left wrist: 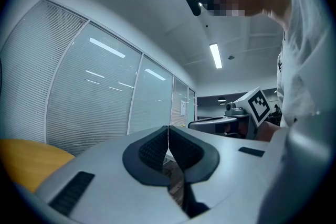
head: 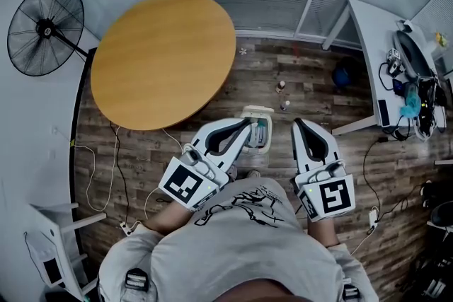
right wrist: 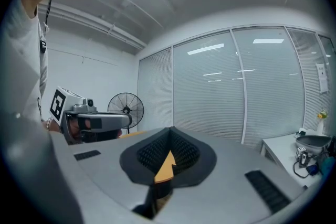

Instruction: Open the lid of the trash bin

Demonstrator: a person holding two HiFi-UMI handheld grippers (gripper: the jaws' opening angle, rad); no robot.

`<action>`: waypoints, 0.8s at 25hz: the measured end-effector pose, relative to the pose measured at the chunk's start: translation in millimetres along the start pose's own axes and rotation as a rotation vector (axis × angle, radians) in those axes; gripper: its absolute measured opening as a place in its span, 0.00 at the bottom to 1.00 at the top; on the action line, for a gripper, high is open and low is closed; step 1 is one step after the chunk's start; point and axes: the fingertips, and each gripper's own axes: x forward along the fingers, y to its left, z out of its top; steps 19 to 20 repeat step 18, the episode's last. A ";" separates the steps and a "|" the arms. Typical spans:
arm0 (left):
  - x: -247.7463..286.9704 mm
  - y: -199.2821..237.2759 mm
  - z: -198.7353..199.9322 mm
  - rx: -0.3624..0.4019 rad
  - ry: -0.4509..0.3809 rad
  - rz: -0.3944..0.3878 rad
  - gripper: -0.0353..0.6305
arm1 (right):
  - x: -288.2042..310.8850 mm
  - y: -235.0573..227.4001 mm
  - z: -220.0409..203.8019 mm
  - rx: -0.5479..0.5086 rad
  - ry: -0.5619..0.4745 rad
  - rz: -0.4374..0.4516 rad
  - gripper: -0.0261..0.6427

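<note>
Bin [head: 260,125] lies just past your left gripper [head: 248,123], farther from your right gripper [head: 297,122]; both are pinched together, empty.

The wood floor [head: 141,152] is occupied by a bin [head: 258,113], a round table [head: 163,56], a fan [head: 44,28] and cables [head: 124,187].
</note>
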 end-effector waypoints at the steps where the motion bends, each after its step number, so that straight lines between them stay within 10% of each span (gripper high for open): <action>1: -0.3 -0.4 0.6 -0.001 -0.001 0.000 0.08 | -0.6 -0.2 0.2 0.001 -0.001 -0.001 0.05; 20: 1.5 1.0 -1.3 -0.009 0.004 0.007 0.08 | -3.1 -7.4 -0.8 0.010 -0.003 -0.014 0.05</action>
